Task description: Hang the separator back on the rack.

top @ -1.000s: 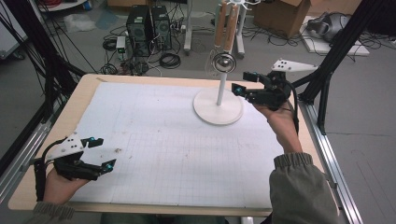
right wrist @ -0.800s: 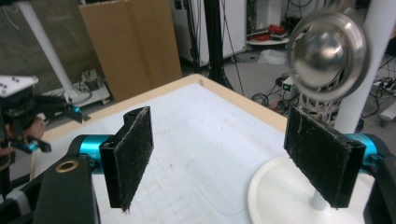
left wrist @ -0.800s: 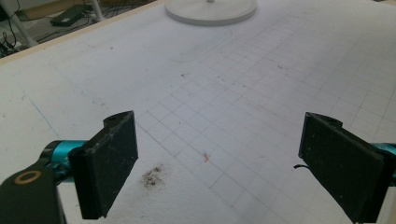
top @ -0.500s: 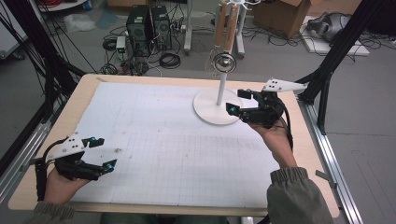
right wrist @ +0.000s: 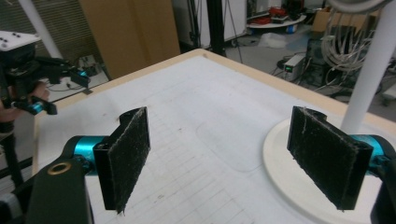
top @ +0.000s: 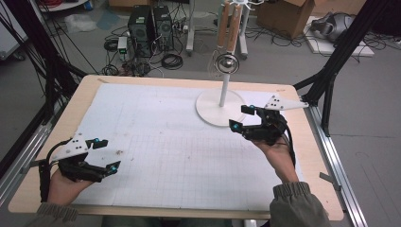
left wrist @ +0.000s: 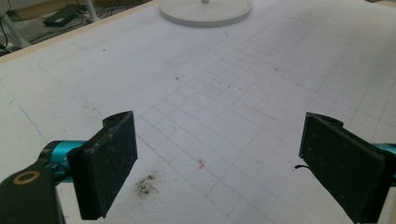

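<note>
Just beyond the right tongs (top: 242, 117), spread wide and empty, stands the white stand (top: 221, 109). A careless sweep could topple it. Left tongs (top: 106, 153) rest released on the desk (top: 156, 118).

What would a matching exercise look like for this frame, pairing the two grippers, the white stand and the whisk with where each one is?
Things:
1. left gripper
2. right gripper
3. round white base of the stand
4. metal wire whisk with a wooden handle

Places:
A. hanging from the top of the stand
B. low over the mat's near left corner
C. flat on the mat at the far right
D. just beside the base's near edge

Pairs: 1-B, 2-D, 3-C, 4-A
</note>
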The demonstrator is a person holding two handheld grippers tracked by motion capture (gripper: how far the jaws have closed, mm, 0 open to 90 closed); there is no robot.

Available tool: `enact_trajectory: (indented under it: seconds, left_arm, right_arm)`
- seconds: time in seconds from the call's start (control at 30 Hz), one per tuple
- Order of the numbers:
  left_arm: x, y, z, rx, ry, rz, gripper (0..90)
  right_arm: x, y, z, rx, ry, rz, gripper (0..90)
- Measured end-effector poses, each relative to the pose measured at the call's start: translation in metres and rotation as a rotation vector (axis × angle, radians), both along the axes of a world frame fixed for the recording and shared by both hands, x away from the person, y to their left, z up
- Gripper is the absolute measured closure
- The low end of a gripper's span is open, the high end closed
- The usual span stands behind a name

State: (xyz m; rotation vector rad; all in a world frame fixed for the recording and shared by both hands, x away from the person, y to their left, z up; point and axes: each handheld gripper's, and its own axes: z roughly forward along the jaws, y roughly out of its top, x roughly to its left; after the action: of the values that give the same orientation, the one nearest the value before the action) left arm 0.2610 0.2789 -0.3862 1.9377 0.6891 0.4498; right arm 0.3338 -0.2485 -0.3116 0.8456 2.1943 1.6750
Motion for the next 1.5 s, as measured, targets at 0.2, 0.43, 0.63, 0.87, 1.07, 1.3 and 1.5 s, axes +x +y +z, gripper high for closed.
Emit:
enact_trajectory:
  seconds: [0.2, 0.43, 0.63, 0.87, 1.07, 1.3, 1.5]
  left_arm:
    - [0.000, 0.000, 0.000, 0.002, 0.001, 0.003, 11.2]
    - [0.000, 0.000, -0.001, 0.002, 0.003, 0.000, 11.0]
    - [0.001, 0.001, -0.001, 0.001, 0.006, 0.005, 10.7]
    - [0.000, 0.001, -0.002, -0.001, 0.008, 0.010, 10.4]
    - [0.001, 0.002, -0.002, 0.000, 0.009, 0.010, 10.3]
    - [0.001, 0.001, -0.004, -0.001, 0.012, 0.012, 10.3]
    - [0.001, 0.001, -0.005, 0.001, 0.018, 0.014, 10.2]
  right_arm:
    - [-0.008, 0.002, -0.011, -0.017, -0.001, 0.009, 20.3]
    - [-0.015, 0.002, -0.022, -0.028, 0.005, 0.004, 20.2]
    - [-0.023, 0.003, -0.030, -0.050, 0.004, -0.005, 19.6]
    - [-0.030, 0.001, -0.043, -0.059, 0.000, -0.021, 19.5]
    - [-0.036, 0.000, -0.053, -0.077, 0.000, -0.033, 19.4]
    - [-0.042, 0.000, -0.064, -0.074, 0.007, -0.040, 19.3]
    - [-0.047, -0.002, -0.073, -0.070, 0.016, -0.053, 19.2]
